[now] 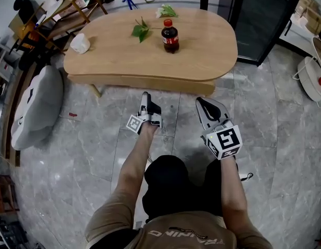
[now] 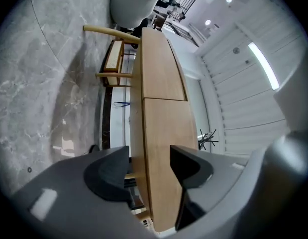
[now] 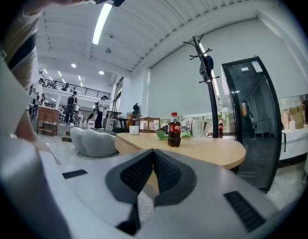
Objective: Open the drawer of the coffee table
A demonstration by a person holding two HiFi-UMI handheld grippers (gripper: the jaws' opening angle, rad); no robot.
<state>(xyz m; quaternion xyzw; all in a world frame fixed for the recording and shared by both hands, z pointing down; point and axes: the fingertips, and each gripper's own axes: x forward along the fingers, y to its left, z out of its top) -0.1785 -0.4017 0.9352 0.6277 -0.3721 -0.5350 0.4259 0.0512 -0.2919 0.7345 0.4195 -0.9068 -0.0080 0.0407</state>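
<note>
A grey marble floor [image 1: 284, 139] carries an oval wooden desk [image 1: 201, 56], its drawer [image 1: 150, 80] shut flush in the near edge. On top, left to right: a white cup [image 1: 80, 43], green leaves [image 1: 142, 30], a cola bottle [image 1: 170, 37]. The left gripper [image 2: 149, 168] is near the drawer front, jaws wide apart and empty. The right gripper [image 3: 154, 158] is beside it, jaws pressed together on nothing.

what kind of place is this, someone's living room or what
Probably a big open hall staged as a lounge, not a home: oval light wooden coffee table, grey marble-look tile floor, high white ceiling with long strip lights.
</note>
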